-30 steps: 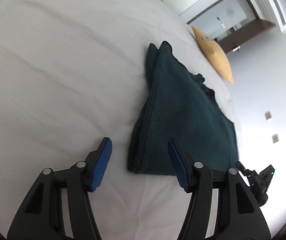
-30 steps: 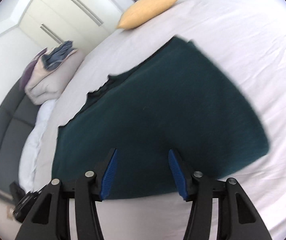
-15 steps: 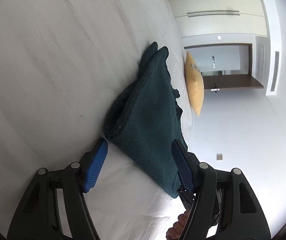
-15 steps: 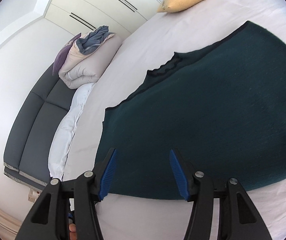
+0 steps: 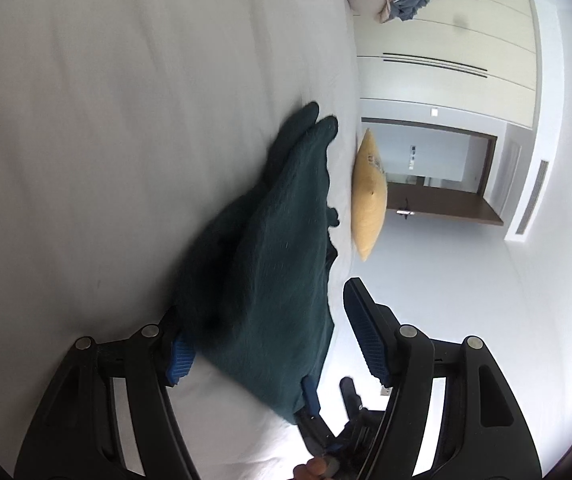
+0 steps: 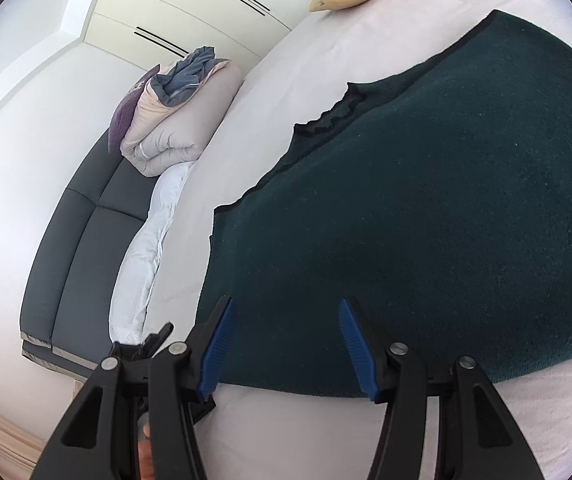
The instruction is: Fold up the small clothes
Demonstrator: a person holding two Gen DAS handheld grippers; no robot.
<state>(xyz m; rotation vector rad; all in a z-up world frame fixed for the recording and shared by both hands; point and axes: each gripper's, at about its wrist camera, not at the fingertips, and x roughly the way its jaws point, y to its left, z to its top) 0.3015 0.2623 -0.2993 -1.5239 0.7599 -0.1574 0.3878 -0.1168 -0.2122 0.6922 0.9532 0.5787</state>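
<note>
A dark green knitted garment, folded in layers, lies flat on the white bed. My left gripper is rolled on its side and open, with the garment's near corner between its jaws. One pad is tucked against the fabric and the other pad stands apart from it. In the right wrist view the garment fills the right half. My right gripper is open with both pads over its near edge, close to the left corner.
A yellow pillow lies beyond the garment at the bed's edge. A folded duvet with a blue cloth on top rests on a dark sofa beside the bed. White wardrobes and a dark doorway stand behind.
The left gripper has rolled and dropped toward the bed, and the garment's corner now lies between its jaws. The right gripper slid along the near edge toward the left corner, then held still.
</note>
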